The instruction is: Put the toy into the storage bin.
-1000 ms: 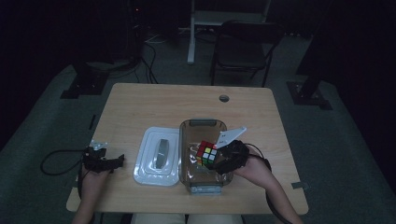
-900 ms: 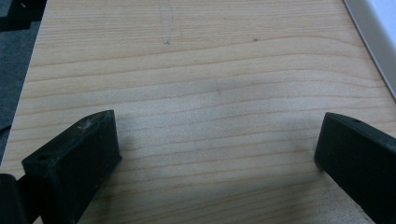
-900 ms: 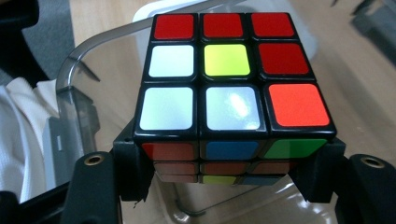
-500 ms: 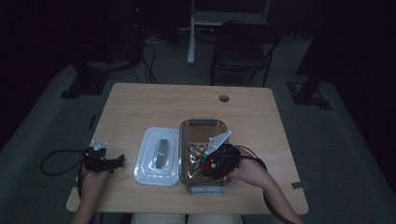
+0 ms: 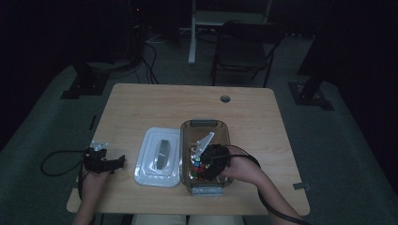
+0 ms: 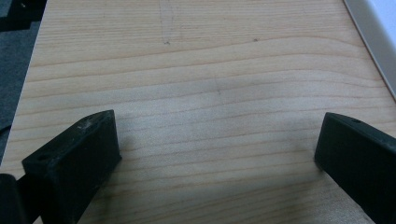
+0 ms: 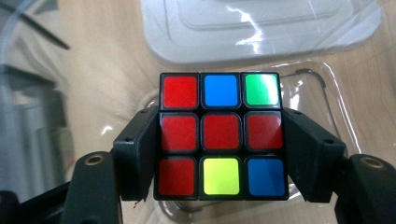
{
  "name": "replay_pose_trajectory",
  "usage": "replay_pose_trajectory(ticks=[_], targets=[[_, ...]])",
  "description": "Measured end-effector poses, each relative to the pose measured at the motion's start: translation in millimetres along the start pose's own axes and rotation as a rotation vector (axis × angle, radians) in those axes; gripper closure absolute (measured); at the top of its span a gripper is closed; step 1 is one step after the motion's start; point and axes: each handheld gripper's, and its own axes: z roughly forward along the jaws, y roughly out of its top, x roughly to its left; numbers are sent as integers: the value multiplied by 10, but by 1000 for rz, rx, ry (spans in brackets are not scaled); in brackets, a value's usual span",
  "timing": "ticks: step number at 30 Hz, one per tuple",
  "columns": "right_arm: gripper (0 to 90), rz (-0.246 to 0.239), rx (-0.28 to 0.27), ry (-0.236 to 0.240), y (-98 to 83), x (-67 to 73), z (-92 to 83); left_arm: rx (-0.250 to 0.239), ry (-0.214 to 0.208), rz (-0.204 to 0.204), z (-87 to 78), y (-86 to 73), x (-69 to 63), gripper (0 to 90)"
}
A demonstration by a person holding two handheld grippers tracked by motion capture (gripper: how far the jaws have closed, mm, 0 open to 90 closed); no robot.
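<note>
Now right gripper (image 7: 222, 154) clamps cube (image 7: 220, 135) inside container (image 5: 220, 126); lid (image 5: 157, 157) beside; left gripper (image 6: 219, 154) fingers apart.

Cube (image 7: 221, 134) with red, blue, green and yellow squares, red side facing up, held level inside the clear box (image 5: 220, 127), lid (image 5: 158, 156) lying just beside it

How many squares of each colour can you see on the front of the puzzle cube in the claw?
On the cube face in the right gripper view:
Red: 5
Blue: 2
Green: 1
Yellow: 1
Total: 9
</note>
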Motion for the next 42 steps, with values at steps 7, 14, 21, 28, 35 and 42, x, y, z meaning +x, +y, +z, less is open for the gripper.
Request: replay_pose_trajectory(ticks=[7,14,21,28,35,42], targets=[[340,-38,58,-4,121,-8,92,-1,0,-1,0,0,0,6],[340,-57,163,6,187,-7,199,0,0,0,0,0,0,6],[339,-71,226,43,193,0,253,-1,0,-1,0,0,-1,6],[337,-75,245,39,192,-2,269,0,0,0,0,0,0,6],[323,-67,229,60,178,-22,257,0,0,-1,0,-1,0,6],[291,-25,126,58,156,-60,101,0,0,0,0,0,0,6]])
